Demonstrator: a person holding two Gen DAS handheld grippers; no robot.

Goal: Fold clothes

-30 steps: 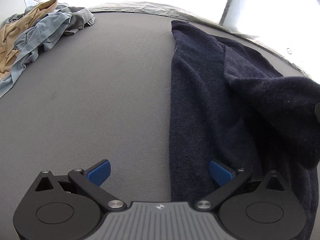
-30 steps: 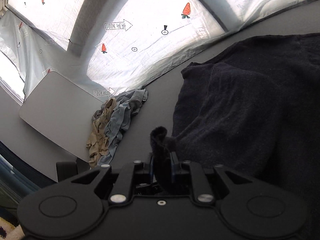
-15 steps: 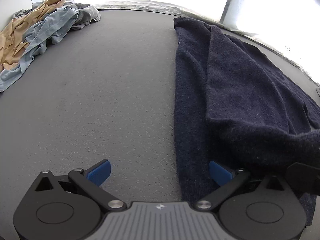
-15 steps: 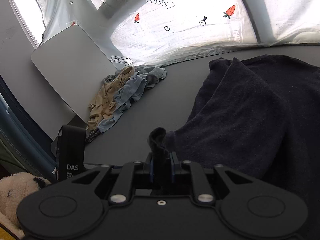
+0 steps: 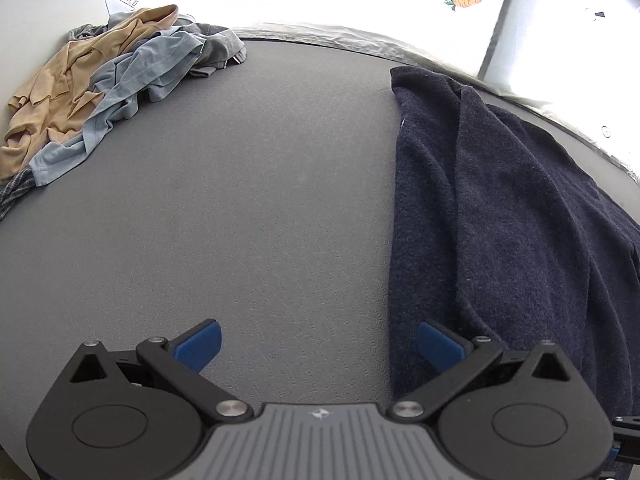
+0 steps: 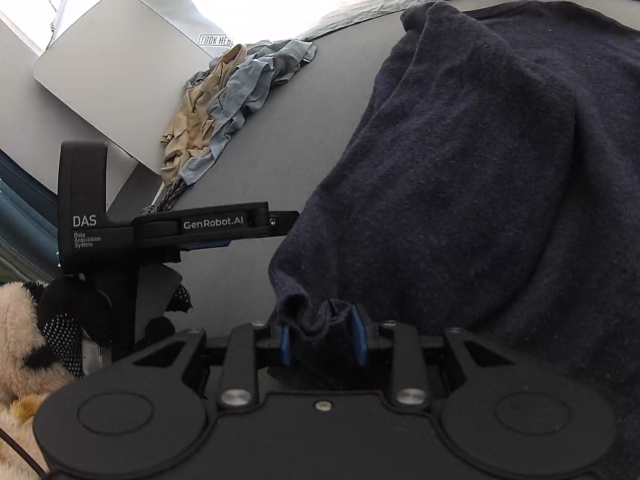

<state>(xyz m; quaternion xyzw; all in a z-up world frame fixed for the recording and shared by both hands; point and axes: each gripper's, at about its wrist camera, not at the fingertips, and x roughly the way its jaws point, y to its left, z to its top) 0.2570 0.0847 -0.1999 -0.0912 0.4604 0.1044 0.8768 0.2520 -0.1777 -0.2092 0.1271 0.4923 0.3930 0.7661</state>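
A dark navy fleece garment lies folded lengthwise on the right half of the grey table. My left gripper hangs open above the table at the garment's left edge, and its right finger is over the cloth. In the right wrist view the garment fills the right side. My right gripper is low at its near corner. Its jaws are opening, and the bunched corner still lies loose between the blue pads. The left gripper's black body shows to the left.
A heap of tan, light blue and grey clothes lies at the table's far left corner. A grey board leans behind the heap. A plush toy and a dotted glove sit low at the left.
The right gripper carried the garment's corner across and down, laying the lifted flap flat. Its jaws then parted from the pinched corner. The left gripper stayed open.
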